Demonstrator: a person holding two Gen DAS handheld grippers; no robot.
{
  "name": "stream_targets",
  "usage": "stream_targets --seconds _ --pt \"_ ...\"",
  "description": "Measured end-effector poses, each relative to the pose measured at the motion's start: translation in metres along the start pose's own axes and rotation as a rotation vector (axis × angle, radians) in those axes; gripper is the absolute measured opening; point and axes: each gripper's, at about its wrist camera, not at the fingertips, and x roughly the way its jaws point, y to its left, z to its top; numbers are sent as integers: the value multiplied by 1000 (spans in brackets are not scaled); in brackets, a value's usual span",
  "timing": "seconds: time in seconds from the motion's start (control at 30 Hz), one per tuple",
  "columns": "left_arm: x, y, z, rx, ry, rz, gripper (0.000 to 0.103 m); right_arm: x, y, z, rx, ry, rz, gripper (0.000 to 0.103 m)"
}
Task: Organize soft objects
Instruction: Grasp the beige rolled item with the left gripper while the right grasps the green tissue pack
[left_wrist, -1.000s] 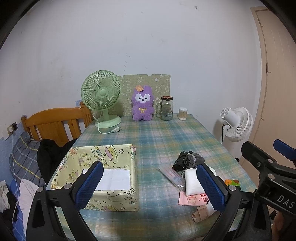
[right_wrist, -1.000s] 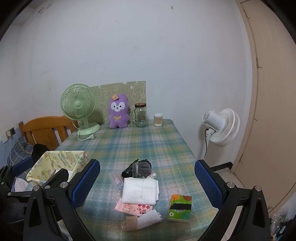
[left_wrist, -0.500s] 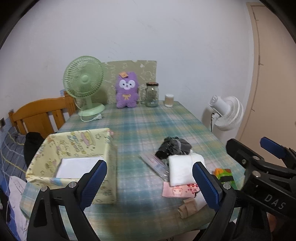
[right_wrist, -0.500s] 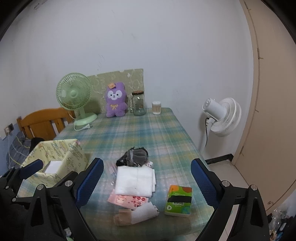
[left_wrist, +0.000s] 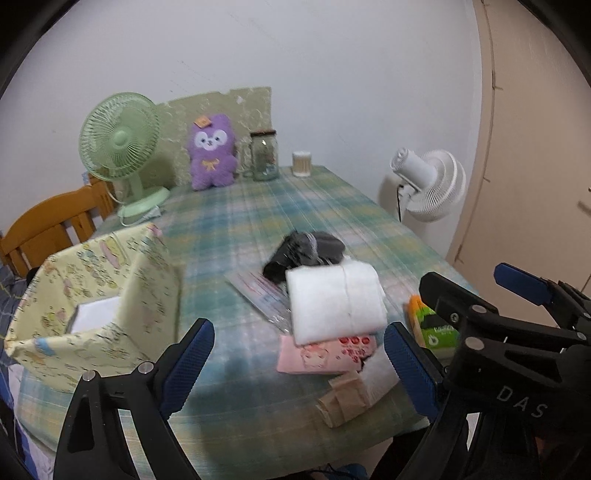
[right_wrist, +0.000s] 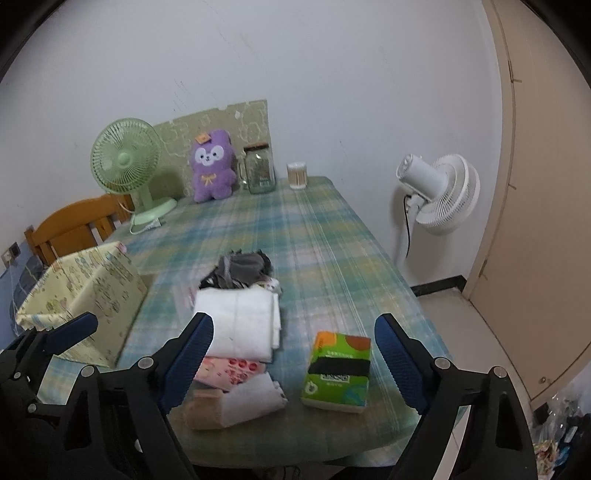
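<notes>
Towel (right_wrist: 240, 321) lay centre frame atop the pile, box (right_wrist: 85, 291) at left; your right gripper (right_wrist: 293, 354) and left gripper (left_wrist: 297, 363) hung wide, empty, jaws just narrowing. You needed a square, edge-on pinch.

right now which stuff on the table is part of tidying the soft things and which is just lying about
For the job:
folded white cloth
dark grey bundle of fabric
pink printed cloth
beige rolled cloth
yellow patterned fabric bin

Lying about:
green desk fan
glass jar
green tissue pack
</notes>
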Motion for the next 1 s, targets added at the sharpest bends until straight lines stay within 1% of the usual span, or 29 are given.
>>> stream_targets --seconds 0.23,0.37,0.43,0.57,0.67,0.7,0.73,0.8,0.83,0.87,0.93,0.97,1.0 --pt "16 -20 -12 56 29 -39 94 20 -11 -16 16 66 -16 85" --pt "28 -26 -21 64 68 -58 93 31 -14 -24 11 98 -21 84" --pt "34 -27 -25 60 86 -70 90 36 -15 -28 11 112 -22 84" --pt "45 -31 -35 61 122 -86 86 44 -18 -37 13 137 -32 83" --pt "53 -34 -40 65 155 -101 79 50 -21 -40 22 153 -37 83" --pt "54 -34 -41 62 162 -107 74 52 -21 -41 23 158 -38 83" --pt "56 -35 -42 57 165 -99 67 53 -22 -43 25 161 -40 83" --pt "61 -37 -44 61 175 -85 58 57 -23 -44 30 171 -44 83" --pt "60 -36 -43 55 170 -84 50 58 -24 -44 32 177 -46 83" --pt "61 -36 -43 53 167 -82 48 61 -24 -44 33 185 -49 82" --pt "61 -36 -44 51 164 -87 39 68 -25 -45 32 209 -59 73" --pt "61 -35 -43 53 161 -88 37 70 -26 -45 43 212 -55 73" --pt "61 -35 -43 55 159 -88 31 70 -25 -45 34 210 -67 67"
